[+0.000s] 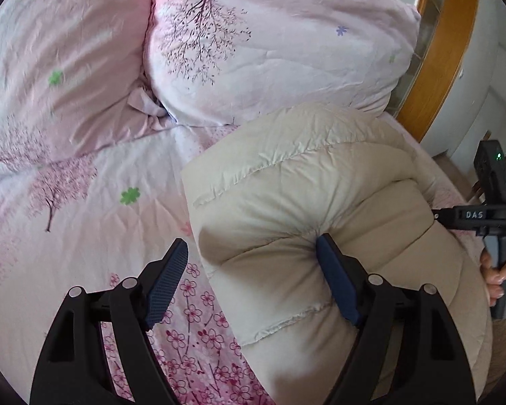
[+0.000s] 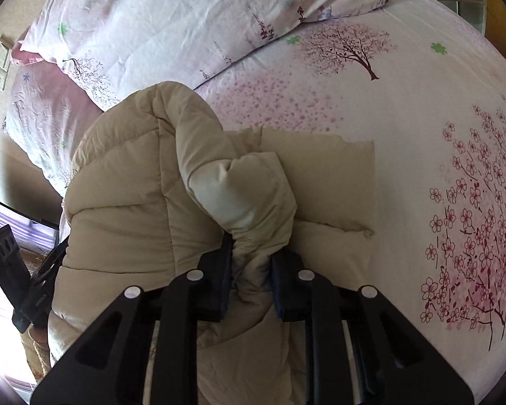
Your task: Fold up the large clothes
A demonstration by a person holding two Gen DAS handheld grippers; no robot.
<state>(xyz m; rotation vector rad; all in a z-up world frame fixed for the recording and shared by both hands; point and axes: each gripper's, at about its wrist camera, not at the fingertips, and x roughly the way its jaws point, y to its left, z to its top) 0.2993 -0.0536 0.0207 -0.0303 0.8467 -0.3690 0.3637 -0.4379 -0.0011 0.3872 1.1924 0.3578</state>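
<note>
A puffy beige quilted jacket (image 1: 320,175) lies bunched on a bed with a pink blossom-print sheet (image 1: 84,236). My left gripper (image 1: 251,243) is open and straddles the jacket's left edge. Its right pad (image 1: 334,276) dents the padding, while its left pad (image 1: 167,280) hangs free over the sheet. In the right wrist view my right gripper (image 2: 251,253) is shut on a gathered fold of the jacket (image 2: 124,202), below a rolled sleeve-like bulge (image 2: 243,185). From the left wrist view, the right gripper (image 1: 438,215) meets the jacket's right side, held by a hand (image 1: 496,270).
Two pillows or a folded duvet in pale pink tree print (image 1: 270,50) lie at the head of the bed, just beyond the jacket. A wooden bed frame (image 1: 438,50) runs behind them. The sheet (image 2: 421,118) spreads wide to the right of the jacket. Wall sockets (image 2: 0,64) sit at far left.
</note>
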